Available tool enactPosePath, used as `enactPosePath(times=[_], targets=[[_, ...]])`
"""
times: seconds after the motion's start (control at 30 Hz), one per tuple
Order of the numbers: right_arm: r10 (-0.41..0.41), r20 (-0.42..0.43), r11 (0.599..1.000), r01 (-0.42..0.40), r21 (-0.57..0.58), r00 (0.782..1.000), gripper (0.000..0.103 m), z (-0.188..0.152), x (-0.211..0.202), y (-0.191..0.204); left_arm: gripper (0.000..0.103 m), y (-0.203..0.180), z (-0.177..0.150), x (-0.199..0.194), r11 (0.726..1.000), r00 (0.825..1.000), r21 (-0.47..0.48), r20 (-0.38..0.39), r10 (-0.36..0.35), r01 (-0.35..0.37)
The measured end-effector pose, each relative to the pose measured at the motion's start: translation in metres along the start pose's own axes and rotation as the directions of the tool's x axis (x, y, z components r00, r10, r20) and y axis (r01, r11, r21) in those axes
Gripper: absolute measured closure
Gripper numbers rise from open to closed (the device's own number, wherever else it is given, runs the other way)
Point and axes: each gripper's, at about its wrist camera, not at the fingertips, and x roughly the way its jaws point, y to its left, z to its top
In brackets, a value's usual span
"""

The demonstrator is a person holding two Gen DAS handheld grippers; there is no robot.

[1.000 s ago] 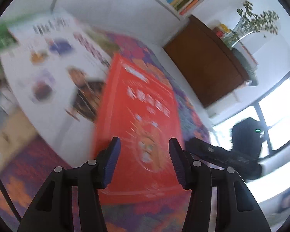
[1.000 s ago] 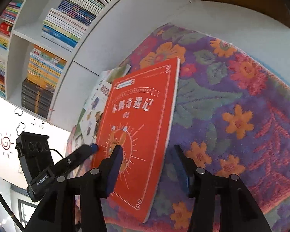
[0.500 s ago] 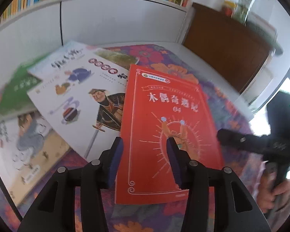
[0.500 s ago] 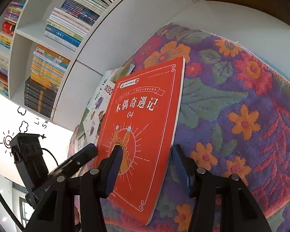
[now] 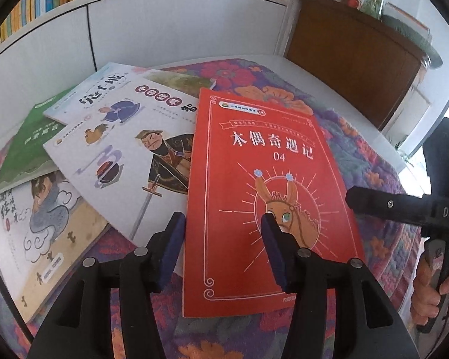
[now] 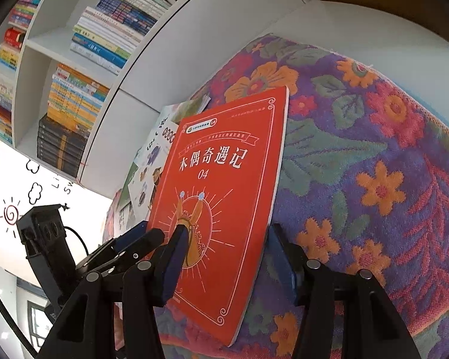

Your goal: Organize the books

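**Red book flat on the flowered cloth, both grippers spread over it**

Here the red book point(image 5: 266, 197) lies face up on a flowered cloth point(image 6: 374, 155) that covers the white table point(image 5: 344, 89). Its left edge overlaps a white picture book point(image 5: 128, 161), which is the top of a loose fan of books; a green book point(image 5: 30, 146) and another pale picture book point(image 5: 45, 239) spread out further left, and one more white book point(image 5: 104, 95) sits behind.

The left gripper point(image 5: 221, 239) hovers at the near end of the red book with its fingers apart and holding nothing; one finger point(image 5: 172, 239) is over the book's left edge, the other over the donkey drawing on the cover. The right gripper point(image 6: 224, 254) is also spread wide and empty, its fingers straddling the red book's right edge near the lower corner. Whether any finger touches the cover cannot be told.

Behind the table stands a white bookshelf point(image 6: 74, 68) packed with books, and a brown wooden cabinet point(image 5: 353, 59) is to the right.
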Motion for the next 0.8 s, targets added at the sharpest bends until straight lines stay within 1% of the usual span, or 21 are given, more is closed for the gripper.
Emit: enactPosePath(times=[0.07,0.17,0.23,0.27,0.3,0.4,0.43,0.53,0.63,0.7,0.73,0.77,0.8], targets=[[0.031,0.000,0.999,-0.031,0.019,1.000,0.043,0.000,0.000,-0.003,0.054,0.000,-0.001,-0.002,1.000,1.000,-0.018,-0.014,-0.012,0.012],[0.073,-0.021,0.996,-0.072,0.057,0.997,0.042,0.003,-0.002,-0.009,0.054,0.003,-0.006,-0.007,0.997,0.999,-0.070,-0.032,-0.043,0.041],[0.082,-0.039,0.995,-0.079,0.062,0.996,0.042,0.003,-0.002,-0.008,0.054,0.000,-0.015,-0.015,0.998,0.999,-0.059,-0.044,-0.024,0.021],[0.084,-0.048,0.995,-0.081,0.060,0.995,0.040,0.002,-0.001,-0.006,0.054,-0.001,-0.021,-0.020,0.998,0.999,-0.060,-0.049,-0.011,0.008],[0.092,-0.063,0.995,-0.090,0.045,0.994,0.037,0.000,0.000,-0.001,0.054,0.000,-0.029,-0.024,0.997,0.998,-0.075,-0.060,0.002,-0.006],[0.072,-0.116,0.996,-0.077,-0.038,0.991,0.037,-0.010,0.009,0.020,0.054,0.007,-0.052,-0.040,0.994,0.997,-0.103,-0.074,0.027,-0.035],[0.069,-0.133,0.995,-0.078,-0.061,0.989,0.037,-0.014,0.012,0.026,0.054,0.013,-0.064,-0.050,0.991,0.996,-0.131,-0.078,0.031,-0.042],[0.100,-0.199,0.987,-0.123,-0.106,0.975,0.037,-0.029,0.026,0.045,0.054,0.029,-0.091,-0.070,0.982,0.995,-0.184,-0.095,0.036,-0.053],[0.143,-0.237,0.976,-0.176,-0.126,0.961,0.037,-0.041,0.040,0.058,0.054,0.036,-0.109,-0.079,0.977,0.994,-0.207,-0.104,0.034,-0.055],[0.136,-0.255,0.969,-0.183,-0.168,0.957,0.037,-0.043,0.046,0.066,0.054,0.041,-0.112,-0.081,0.975,0.996,-0.221,-0.093,0.010,-0.030],[0.128,-0.282,0.962,-0.187,-0.197,0.951,0.038,-0.042,0.047,0.069,0.055,0.047,-0.112,-0.079,0.968,0.996,-0.250,-0.090,-0.024,0.000],[0.131,-0.325,0.957,-0.204,-0.204,0.937,0.039,-0.040,0.048,0.069,0.057,0.052,-0.111,-0.077,0.963,0.995,-0.270,-0.091,-0.043,0.017],[0.128,-0.358,0.953,-0.214,-0.212,0.925,0.046,-0.039,0.048,0.067,0.059,0.055,-0.109,-0.074,0.959,0.994,-0.283,-0.091,-0.054,0.026]])
